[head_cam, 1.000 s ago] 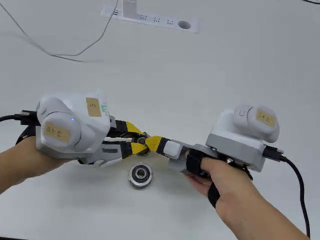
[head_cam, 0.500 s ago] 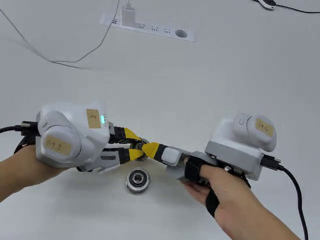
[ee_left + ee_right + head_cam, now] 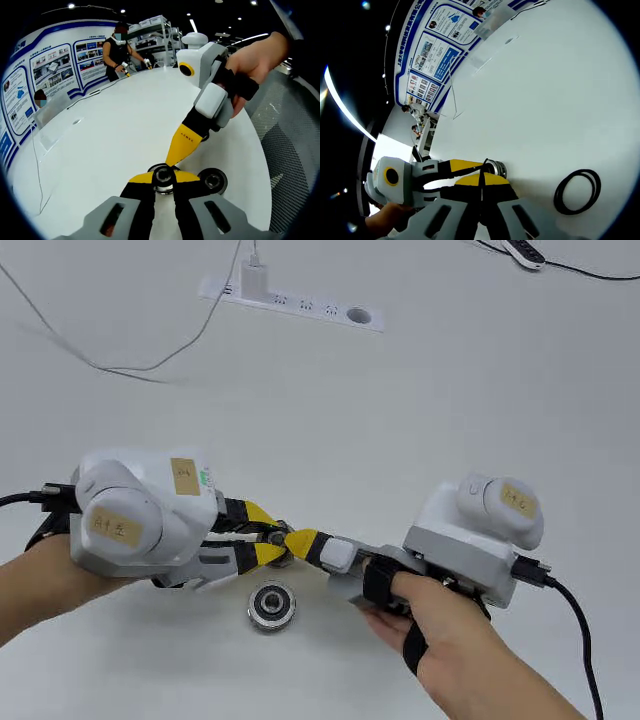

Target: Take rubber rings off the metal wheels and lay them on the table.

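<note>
Where the two pairs of yellow tips meet, a metal wheel [image 3: 163,175] is held between the jaws of the left tongs [image 3: 162,184], which close on its two sides. The right tongs [image 3: 481,181] come in from the opposite side with their tips pressed together and no gap between them, touching the rim of that wheel. I cannot tell whether any rubber is caught between them. A second wheel [image 3: 271,606] lies flat on the counter [image 3: 450,410] just beside the held one, on the side nearer the person. In the right gripper view a loose black rubber ring [image 3: 577,191] lies flat on the white counter, apart from the held wheel. A hand grips each tool from behind, and a dark cable [image 3: 575,625] trails from the right one. Well beyond, near the far edge, sits a white power strip [image 3: 290,302] with a plug in it.
</note>
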Demonstrator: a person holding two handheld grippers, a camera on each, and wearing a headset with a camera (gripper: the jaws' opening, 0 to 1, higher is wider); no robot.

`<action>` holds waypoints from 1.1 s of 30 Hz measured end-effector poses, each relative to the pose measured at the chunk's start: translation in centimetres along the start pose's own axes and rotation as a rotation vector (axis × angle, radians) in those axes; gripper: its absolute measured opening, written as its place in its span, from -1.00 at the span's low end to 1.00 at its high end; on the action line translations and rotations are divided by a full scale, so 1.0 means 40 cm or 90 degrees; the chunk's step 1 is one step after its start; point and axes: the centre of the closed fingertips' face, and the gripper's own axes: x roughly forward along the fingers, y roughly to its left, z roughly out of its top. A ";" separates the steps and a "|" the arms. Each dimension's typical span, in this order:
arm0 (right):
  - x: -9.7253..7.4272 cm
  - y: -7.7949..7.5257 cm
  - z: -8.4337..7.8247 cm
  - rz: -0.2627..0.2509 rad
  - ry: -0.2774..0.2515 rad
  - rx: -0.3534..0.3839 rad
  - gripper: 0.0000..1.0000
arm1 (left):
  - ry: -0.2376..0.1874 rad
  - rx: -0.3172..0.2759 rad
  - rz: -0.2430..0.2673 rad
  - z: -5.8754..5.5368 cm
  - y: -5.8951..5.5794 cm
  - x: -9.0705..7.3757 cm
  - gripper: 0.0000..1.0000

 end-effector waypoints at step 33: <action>-0.111 0.022 0.003 0.063 -0.037 0.034 -0.97 | -0.087 -0.041 0.125 0.108 0.086 -0.161 0.07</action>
